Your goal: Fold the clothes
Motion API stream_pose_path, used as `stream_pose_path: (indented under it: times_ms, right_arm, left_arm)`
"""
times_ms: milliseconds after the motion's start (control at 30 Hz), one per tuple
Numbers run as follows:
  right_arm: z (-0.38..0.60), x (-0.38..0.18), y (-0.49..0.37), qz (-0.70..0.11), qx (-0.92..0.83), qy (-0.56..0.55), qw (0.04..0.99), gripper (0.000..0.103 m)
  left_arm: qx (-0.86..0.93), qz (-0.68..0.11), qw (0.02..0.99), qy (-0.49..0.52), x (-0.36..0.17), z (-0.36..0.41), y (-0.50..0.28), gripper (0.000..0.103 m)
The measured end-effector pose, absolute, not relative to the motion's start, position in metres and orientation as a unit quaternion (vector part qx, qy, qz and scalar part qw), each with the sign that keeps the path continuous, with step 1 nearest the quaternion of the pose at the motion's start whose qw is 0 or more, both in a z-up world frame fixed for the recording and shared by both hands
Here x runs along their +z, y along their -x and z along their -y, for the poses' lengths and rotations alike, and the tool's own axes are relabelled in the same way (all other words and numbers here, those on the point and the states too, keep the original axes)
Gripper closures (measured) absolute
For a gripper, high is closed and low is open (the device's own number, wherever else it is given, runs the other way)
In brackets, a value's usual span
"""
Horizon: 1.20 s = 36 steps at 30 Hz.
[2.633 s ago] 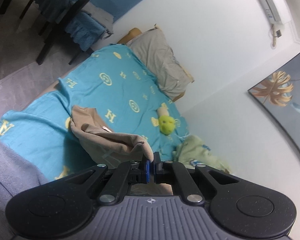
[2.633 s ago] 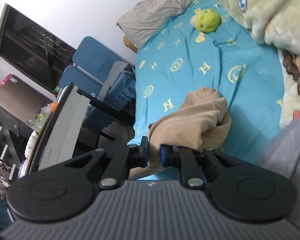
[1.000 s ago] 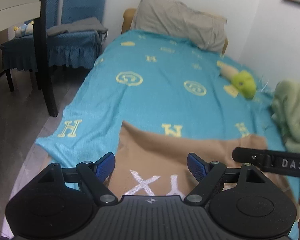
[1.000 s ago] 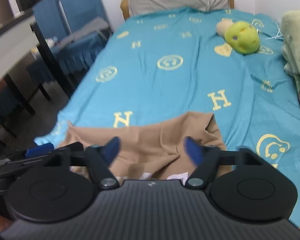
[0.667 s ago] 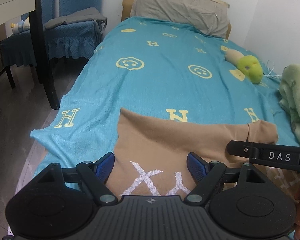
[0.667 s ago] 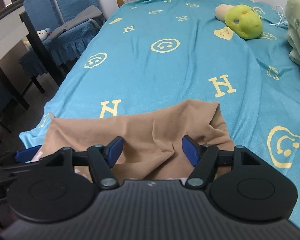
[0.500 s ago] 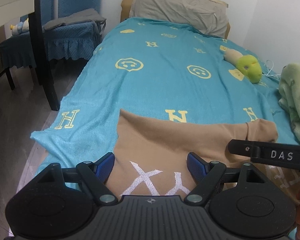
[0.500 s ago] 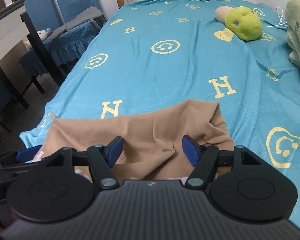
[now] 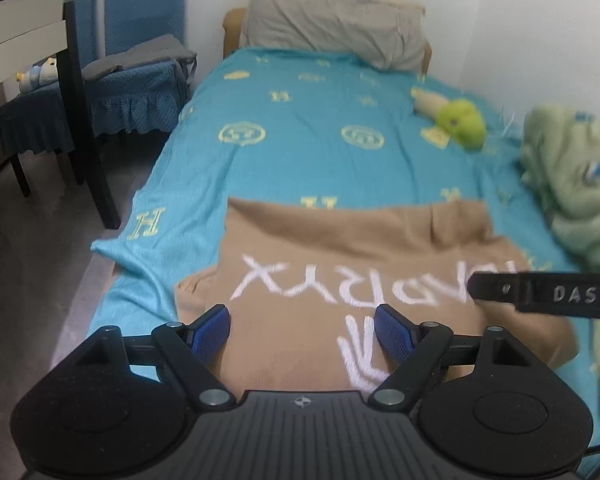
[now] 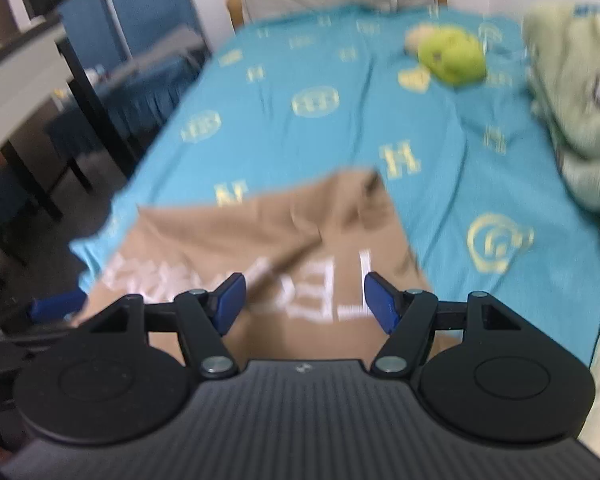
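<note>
A tan garment (image 9: pixel 340 256) with white lettering lies spread on the near end of the bed; it also shows in the right wrist view (image 10: pixel 268 240), with a crease near its right side. My left gripper (image 9: pixel 302 332) is open and empty, held above the garment's near part. My right gripper (image 10: pixel 304 300) is open and empty, also above the garment's near part. One of its fingers (image 9: pixel 540 294), marked DAS, shows at the right of the left wrist view. Both views are blurred.
The bed has a teal sheet (image 9: pixel 300 148) with yellow prints. A green plush toy (image 9: pixel 462 122) and a grey pillow (image 9: pixel 332 36) lie at the far end. A pale green blanket (image 9: pixel 576 188) is heaped on the right. Blue chairs (image 9: pixel 140 76) and a table stand left.
Both grippers let go of the garment, which now lies flat on the bed. In the last half second both have pulled back and up, so more lettering shows.
</note>
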State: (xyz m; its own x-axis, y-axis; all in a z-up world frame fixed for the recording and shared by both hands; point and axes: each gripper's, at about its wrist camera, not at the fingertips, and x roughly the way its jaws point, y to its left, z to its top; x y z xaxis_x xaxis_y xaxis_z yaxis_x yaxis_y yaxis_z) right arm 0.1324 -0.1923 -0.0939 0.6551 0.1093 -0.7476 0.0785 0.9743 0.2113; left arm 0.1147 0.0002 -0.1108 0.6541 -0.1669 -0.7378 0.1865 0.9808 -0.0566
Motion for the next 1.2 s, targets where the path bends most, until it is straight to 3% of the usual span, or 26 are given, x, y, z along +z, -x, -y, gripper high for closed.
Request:
stream_pose_path:
  times_ms: [400, 1000, 1200]
  right_arm:
    - [0.199, -0.115, -0.139, -0.442, 0.021, -0.135, 0.886, 0.034]
    - [0.197, -0.114, -0.14, -0.445, 0.013, -0.141, 0.884, 0.033]
    - [0.196, -0.115, -0.14, -0.444, 0.012, -0.138, 0.885, 0.033]
  left_arm:
    - [-0.093, -0.4, 0.911, 0.033, -0.086, 0.024, -0.059, 0.015]
    - [-0.082, -0.444, 0.888, 0.088, -0.106, 0.018, -0.07, 0.014]
    - [-0.073, -0.495, 0.845, 0.191, -0.129, -0.004, -0.076, 0.014]
